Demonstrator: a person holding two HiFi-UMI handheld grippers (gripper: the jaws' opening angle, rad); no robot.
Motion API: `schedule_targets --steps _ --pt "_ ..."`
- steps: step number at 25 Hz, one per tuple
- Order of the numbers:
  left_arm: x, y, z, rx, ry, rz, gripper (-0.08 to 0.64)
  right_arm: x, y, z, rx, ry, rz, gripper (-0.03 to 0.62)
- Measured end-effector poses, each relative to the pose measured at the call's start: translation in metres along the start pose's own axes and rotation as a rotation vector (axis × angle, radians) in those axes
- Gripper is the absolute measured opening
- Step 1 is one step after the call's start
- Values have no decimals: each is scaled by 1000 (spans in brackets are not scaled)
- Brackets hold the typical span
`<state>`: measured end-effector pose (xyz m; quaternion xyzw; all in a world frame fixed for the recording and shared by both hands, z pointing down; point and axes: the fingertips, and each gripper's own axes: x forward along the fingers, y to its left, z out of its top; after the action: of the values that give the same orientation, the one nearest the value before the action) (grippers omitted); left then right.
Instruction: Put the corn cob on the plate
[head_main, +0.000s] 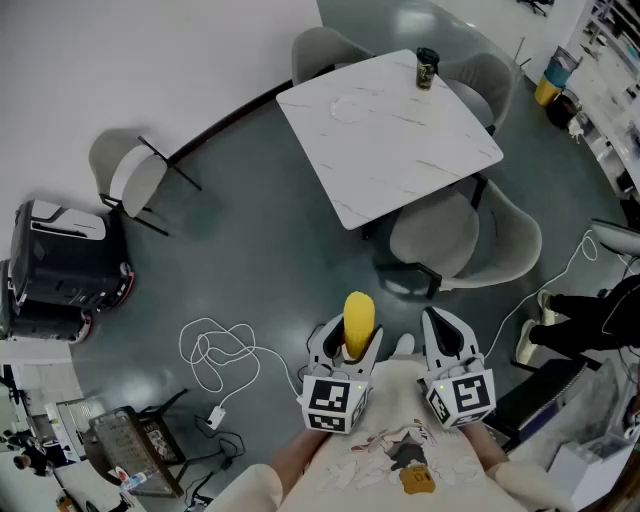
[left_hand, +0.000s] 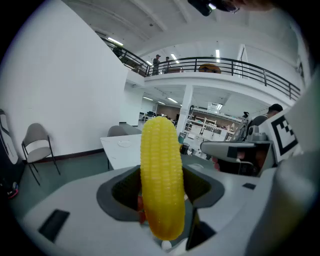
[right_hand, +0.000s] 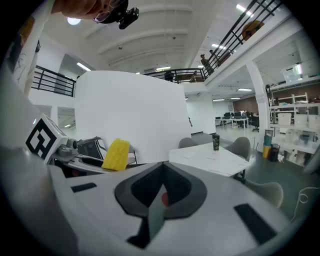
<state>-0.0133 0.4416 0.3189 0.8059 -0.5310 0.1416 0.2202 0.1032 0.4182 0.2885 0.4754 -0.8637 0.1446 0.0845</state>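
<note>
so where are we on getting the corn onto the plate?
Done: corn cob is picked up, clamped upright in the left hand-held gripper. In hand: it is held over the floor, well short of the white table. Left: reach the plate on that table, which looks bare, and set the cob down. The right hand-held gripper is shut, empty.

A dark cup (head_main: 427, 68) stands at a far corner of the white table (head_main: 400, 150) (grey chairs (head_main: 470, 240) around it).
</note>
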Motion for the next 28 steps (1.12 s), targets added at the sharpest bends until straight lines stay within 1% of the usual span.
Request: schedule_targets --steps 2,4,6,9,13,15,19,22,28 --pt "-4 1 1 2 -14 -16 261 -4 2 1 -13 14 -36 -3" --pt "-9 6 0 -2 -13 -22 261 -3 8 1 -16 21 -47 -3" --pt "-12 6 -1 -7 -8 -26 261 -2 15 1 -17 22 -42 -3" --pt "-12 0 4 10 -16 -41 261 -4 20 4 -19 12 -34 -3" --pt "-16 2 4 26 -22 -44 261 -1 30 4 34 -12 2 -3" --pt "-25 5 2 26 -19 -40 261 -2 37 2 47 -11 1 -3" --pt "-50 22 2 31 -36 -24 261 -1 54 5 64 -31 -26 -3" --pt "-68 39 -5 31 -41 -25 261 3 77 0 83 -52 -38 -3" --pt "-92 70 -26 -9 -34 -48 261 11 126 -29 93 -13 -35 -3"
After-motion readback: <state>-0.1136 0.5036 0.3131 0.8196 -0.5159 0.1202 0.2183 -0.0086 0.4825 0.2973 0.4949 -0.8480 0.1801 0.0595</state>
